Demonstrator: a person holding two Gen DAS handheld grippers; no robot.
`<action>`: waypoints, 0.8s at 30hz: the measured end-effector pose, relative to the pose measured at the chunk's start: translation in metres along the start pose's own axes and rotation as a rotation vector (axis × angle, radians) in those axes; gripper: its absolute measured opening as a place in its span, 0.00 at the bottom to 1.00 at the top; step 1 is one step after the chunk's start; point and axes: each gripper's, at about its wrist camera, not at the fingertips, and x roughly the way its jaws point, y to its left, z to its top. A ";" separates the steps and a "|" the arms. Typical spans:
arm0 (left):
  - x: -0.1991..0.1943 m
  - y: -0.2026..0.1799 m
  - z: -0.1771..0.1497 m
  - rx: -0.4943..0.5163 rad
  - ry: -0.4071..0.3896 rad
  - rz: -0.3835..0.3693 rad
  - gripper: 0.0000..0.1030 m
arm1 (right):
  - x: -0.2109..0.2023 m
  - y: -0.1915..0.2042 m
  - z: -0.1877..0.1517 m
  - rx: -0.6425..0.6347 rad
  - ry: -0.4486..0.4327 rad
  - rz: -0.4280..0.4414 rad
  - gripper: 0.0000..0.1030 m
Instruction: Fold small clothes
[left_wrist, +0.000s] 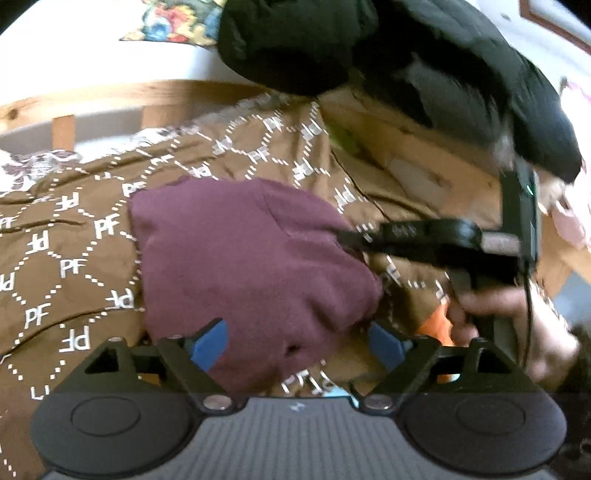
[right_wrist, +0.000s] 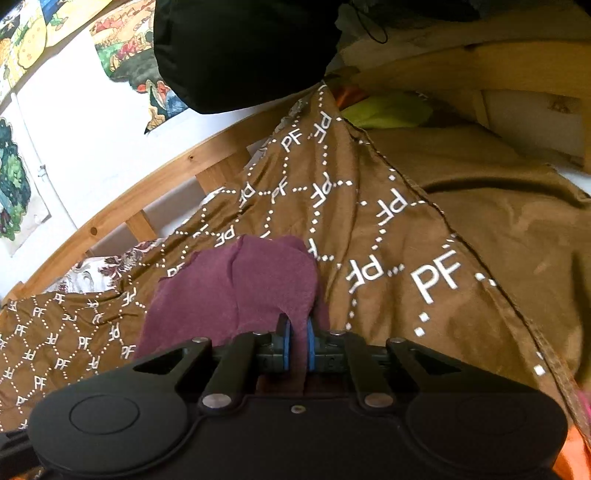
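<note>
Two tools work over a brown blanket printed with white "PF" letters and dotted diamonds, spread on a bed with a wooden rail along its far left side. Far left on the wall hang colourful pictures, and a floral cloth peeks from under the blanket's far edge.

Left of centre lies the maroon garment, a small crumpled piece resting on the blanket. The left tool stands wide at its near edge, blue pads apart on either side of the cloth and not pressing it.

At centre in the right wrist view, the right tool is drawn narrow, its blue pads pinching a fold of the maroon garment's near edge. From the left wrist view this tool reaches in from the right, gripped by a hand, its tips at the garment's right edge.

A black padded item hangs at the far centre. To the right, a yellow-green cloth lies by the far rail, and plain tan fabric covers the right side.
</note>
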 end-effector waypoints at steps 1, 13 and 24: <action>-0.002 0.002 0.001 -0.017 -0.015 0.011 0.89 | -0.002 0.000 0.000 0.001 -0.001 -0.006 0.17; -0.005 0.043 0.005 -0.271 -0.056 0.180 0.99 | -0.027 -0.001 -0.007 0.090 0.006 0.118 0.86; 0.023 0.048 -0.005 -0.273 0.103 0.269 0.99 | -0.002 0.033 -0.027 -0.292 0.132 -0.051 0.98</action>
